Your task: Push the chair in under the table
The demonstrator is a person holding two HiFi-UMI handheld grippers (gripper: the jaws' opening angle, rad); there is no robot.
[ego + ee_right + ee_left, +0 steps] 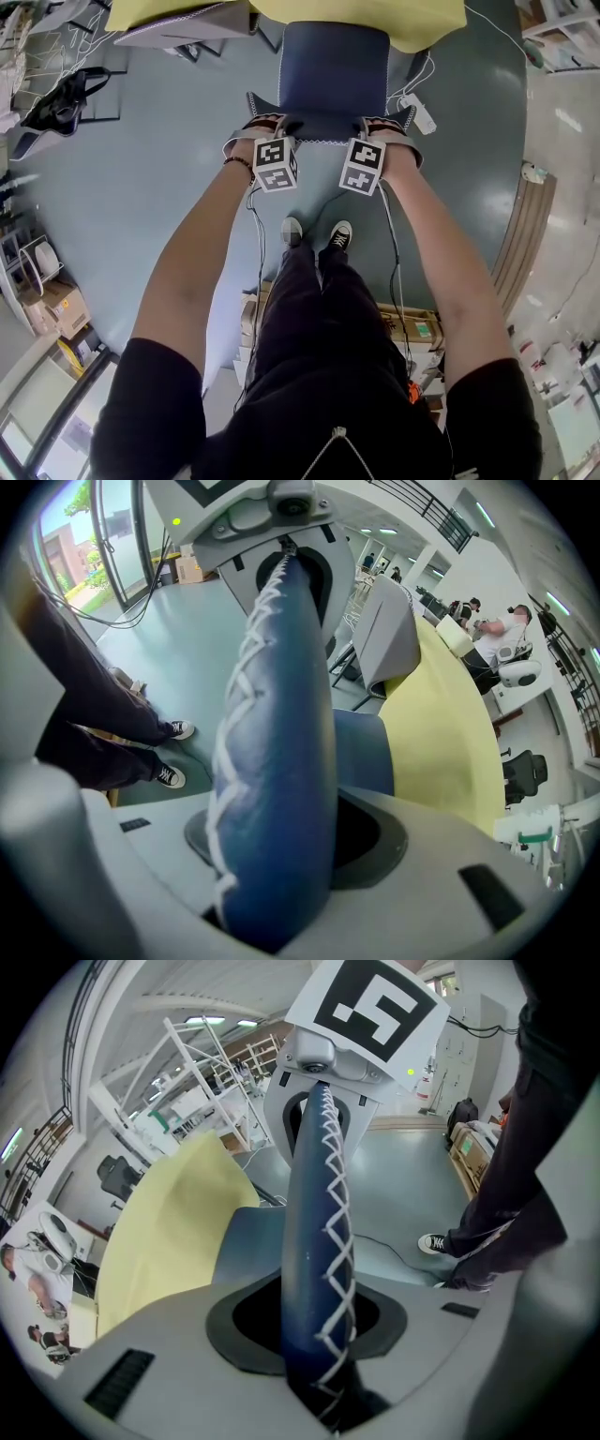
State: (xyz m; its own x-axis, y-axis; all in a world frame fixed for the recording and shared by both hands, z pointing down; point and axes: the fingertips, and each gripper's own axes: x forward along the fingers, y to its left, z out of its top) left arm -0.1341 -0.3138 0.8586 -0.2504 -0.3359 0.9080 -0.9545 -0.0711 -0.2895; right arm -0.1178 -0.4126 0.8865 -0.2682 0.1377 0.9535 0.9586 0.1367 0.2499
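"Chair (333, 70) first: where is it?"

"Right in front of you, on the grey-green floor (141, 169). Its seat runs away from you to the yellow tabletop (412, 23), and the far end of the seat lies under that tabletop's edge. The back is on your side, just beyond your shoes (319, 232)."

"How does it look?"

"Dark blue and padded, with a smooth, slightly shiny cover. A white zigzag stitch runs along the edge of the back; you see it plainly in both tool views. From above, the back's top edge is wider than the seat and flares to a point at each corner."

"And the tools?"

"Your left tool (267, 127) grips the top edge of the back near its left corner, with the jaws closed narrow on the padding. Your right tool (380, 127) grips the same edge near the right corner, its jaws set wider on a thicker part of the padding. Both point steeply down. They stand level with each other, with the middle of the back between them."
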